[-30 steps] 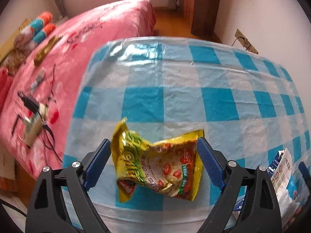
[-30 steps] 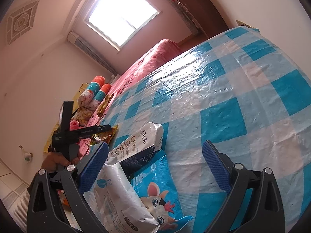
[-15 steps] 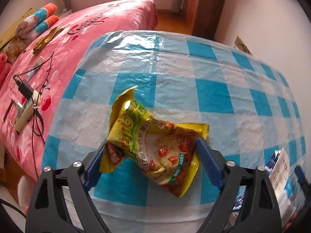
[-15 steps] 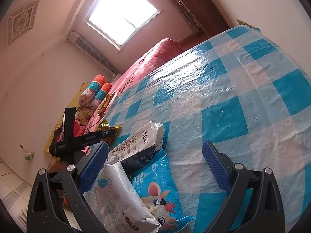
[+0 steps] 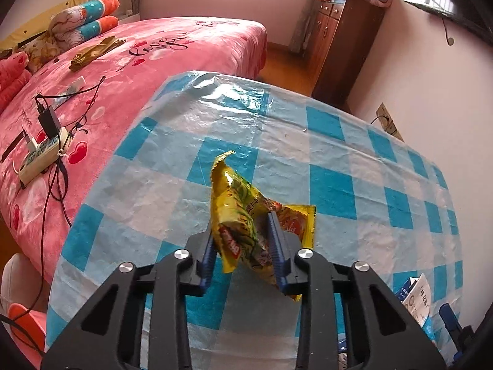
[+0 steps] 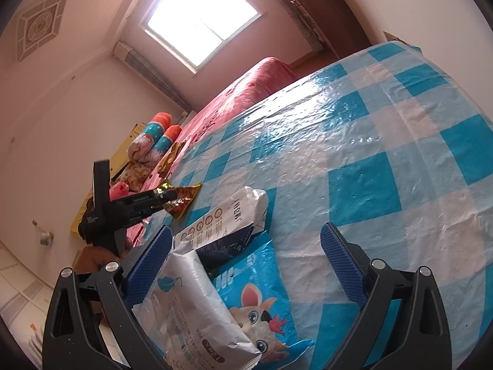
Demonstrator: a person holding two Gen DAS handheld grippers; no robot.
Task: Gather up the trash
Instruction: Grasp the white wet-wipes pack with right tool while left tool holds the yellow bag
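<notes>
A yellow snack wrapper [image 5: 246, 215] stands crumpled between the blue pads of my left gripper [image 5: 242, 231] over the blue-and-white checked tablecloth [image 5: 332, 185]. The jaws are closing and both pads press on the wrapper. In the right wrist view the left gripper [image 6: 166, 197] pinches the same wrapper [image 6: 181, 203] at the table's left edge, a hand below it. My right gripper [image 6: 246, 234] stands open over a white carton [image 6: 228, 219], a white wipes pack [image 6: 197, 302] and a blue bag with a cartoon rabbit [image 6: 255, 293], touching none of them.
A pink bed [image 5: 123, 61] runs along the table's left side, with a power strip and cables [image 5: 40, 154] on it. A brown wardrobe [image 5: 339, 46] stands at the back. The white carton [image 5: 416, 293] lies at the table's near right corner.
The left jaws have closed in from wide apart onto the wrapper and crumpled it upright. The left gripper has rolled and tilted a little. The right gripper has kept still.
</notes>
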